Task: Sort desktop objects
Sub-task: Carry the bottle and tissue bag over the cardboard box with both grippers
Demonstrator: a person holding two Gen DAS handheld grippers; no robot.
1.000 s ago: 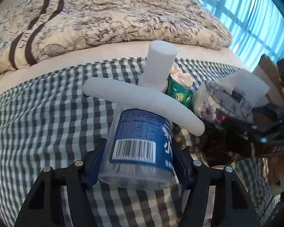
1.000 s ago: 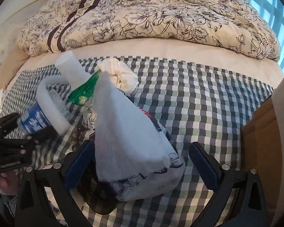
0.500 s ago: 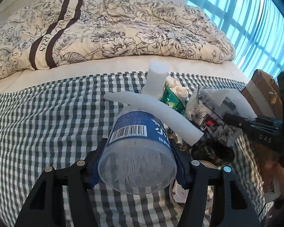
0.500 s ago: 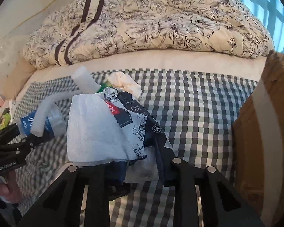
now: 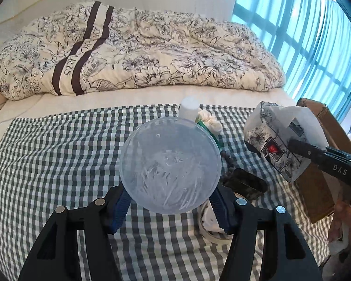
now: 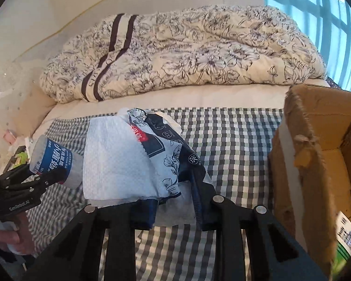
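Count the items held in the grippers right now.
2. A clear tub is clamped in the left gripper; a tissue pack is clamped in the right gripper, above the checked cloth.

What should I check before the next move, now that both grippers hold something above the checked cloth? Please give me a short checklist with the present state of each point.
1. Left gripper shut on the clear jar: ok, both fingers press its sides.
2. Right gripper shut on the tissue pack: ok, but a loose tissue hangs from it.
3. Jar and pack apart from each other: ok, there is a gap between them in the left wrist view.
4. Cardboard box open to receive things: ok, its top is open on the right.
5. Room inside the box: cannot tell, the inside is mostly hidden.
6. Jar lid closed: cannot tell.
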